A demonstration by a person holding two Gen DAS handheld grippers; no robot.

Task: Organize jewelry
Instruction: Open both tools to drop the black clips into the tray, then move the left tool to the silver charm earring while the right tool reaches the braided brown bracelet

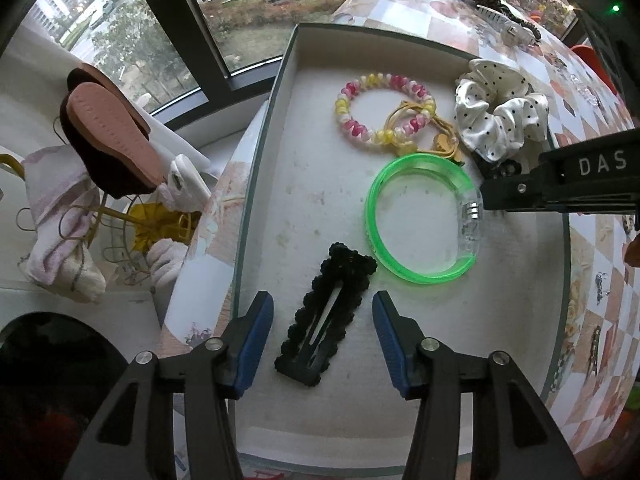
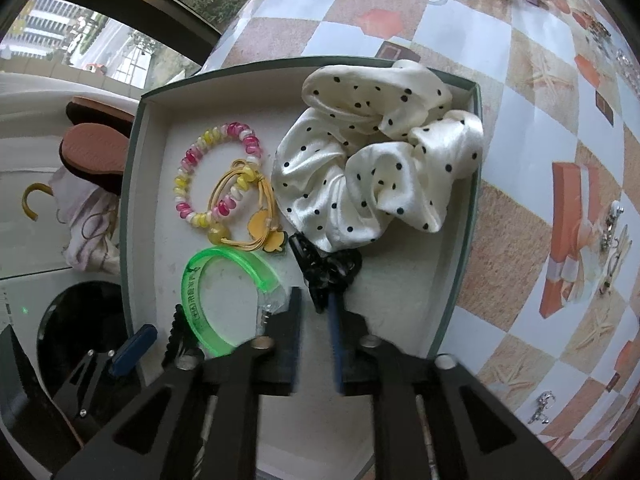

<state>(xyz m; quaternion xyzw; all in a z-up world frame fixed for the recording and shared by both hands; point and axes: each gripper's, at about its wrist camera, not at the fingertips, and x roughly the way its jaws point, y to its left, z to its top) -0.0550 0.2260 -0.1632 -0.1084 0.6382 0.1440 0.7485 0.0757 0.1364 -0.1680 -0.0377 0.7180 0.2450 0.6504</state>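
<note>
Now I lift my left gripper straight up, jaws released around the black scalloped hair clip; my right gripper, parted, empty, clears the green-walled shallow box.

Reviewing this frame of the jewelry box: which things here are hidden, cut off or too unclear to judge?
- Small black clip: in the left wrist view mostly hidden under the polka-dot scrunchie and the right tongs; its shape is unclear.
- Green bangle: in the right wrist view its near part is covered by the tongs.
- Black snap clip: only a sliver shows in the right wrist view.
- Items on the tablecloth: too small and distorted at the edges.
</note>
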